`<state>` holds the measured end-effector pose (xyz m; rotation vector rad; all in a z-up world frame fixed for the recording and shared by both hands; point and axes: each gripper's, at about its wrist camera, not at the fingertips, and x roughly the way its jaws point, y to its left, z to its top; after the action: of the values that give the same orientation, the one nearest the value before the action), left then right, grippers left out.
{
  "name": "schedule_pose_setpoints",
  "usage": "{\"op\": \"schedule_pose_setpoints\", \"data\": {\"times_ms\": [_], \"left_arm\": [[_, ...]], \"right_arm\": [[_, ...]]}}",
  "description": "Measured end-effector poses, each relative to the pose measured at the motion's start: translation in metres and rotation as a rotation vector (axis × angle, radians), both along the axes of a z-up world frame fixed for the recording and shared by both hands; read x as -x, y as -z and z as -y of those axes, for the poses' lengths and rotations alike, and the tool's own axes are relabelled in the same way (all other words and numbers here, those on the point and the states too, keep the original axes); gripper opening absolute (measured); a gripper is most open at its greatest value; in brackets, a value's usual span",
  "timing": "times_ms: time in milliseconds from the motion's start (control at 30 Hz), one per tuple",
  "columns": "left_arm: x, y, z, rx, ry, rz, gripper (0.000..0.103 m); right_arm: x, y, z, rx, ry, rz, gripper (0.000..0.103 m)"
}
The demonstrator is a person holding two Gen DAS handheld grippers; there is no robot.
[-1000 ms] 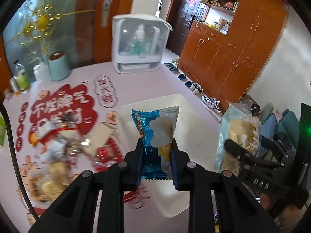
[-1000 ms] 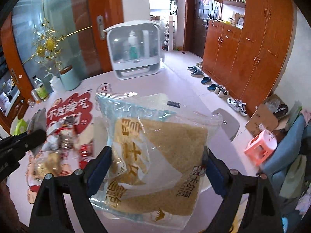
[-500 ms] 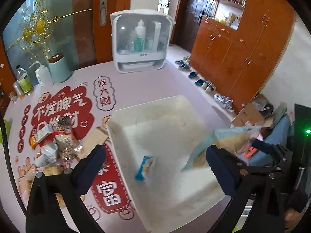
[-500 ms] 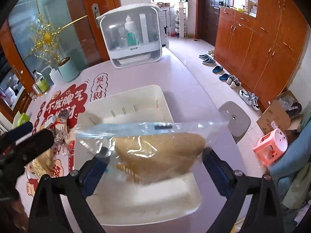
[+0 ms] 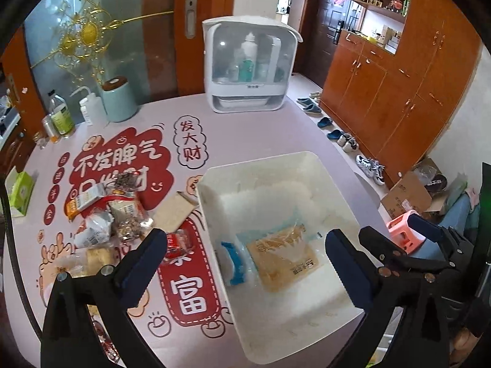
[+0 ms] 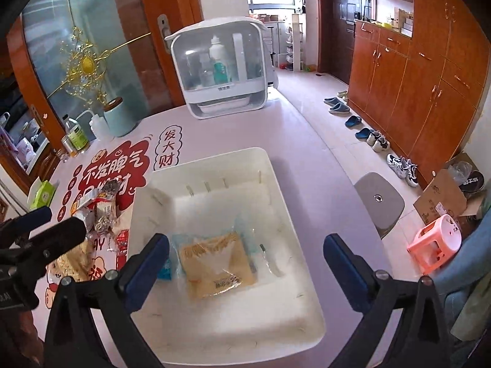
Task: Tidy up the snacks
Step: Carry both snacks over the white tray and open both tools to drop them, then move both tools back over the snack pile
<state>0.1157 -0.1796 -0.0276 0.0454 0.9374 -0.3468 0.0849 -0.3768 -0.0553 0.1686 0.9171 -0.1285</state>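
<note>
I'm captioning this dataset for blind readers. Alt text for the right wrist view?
The open right gripper hovers over a white bin holding a clear bag of yellow snack and a small blue packet; more snack packets lie left of it.

Two snack packets [image 5: 284, 253] lie in the bin [image 5: 264, 165]; loose snacks [image 5: 116, 214] lie to its left.

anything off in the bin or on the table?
Nothing damaged or spilled. The blue packet stands on edge against the white bin wall beside the flat noodle bag. Loose snacks lie heaped left of the bin.
</note>
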Motion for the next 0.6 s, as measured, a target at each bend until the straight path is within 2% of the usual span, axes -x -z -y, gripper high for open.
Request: {"op": "schedule_pose_setpoints", "data": {"times_ms": [467, 600], "left_arm": [[0.037, -0.011, -0.031, 0.01, -0.051, 0.041, 0.102], [0.049, -0.007, -0.053, 0.019, -0.069, 0.0, 0.095]], "right_arm": [[0.021, -0.012, -0.03, 0.004, -0.051, 0.019, 0.101], [0.031, -0.022, -0.045, 0.015, -0.059, 0.075, 0.101]]}}
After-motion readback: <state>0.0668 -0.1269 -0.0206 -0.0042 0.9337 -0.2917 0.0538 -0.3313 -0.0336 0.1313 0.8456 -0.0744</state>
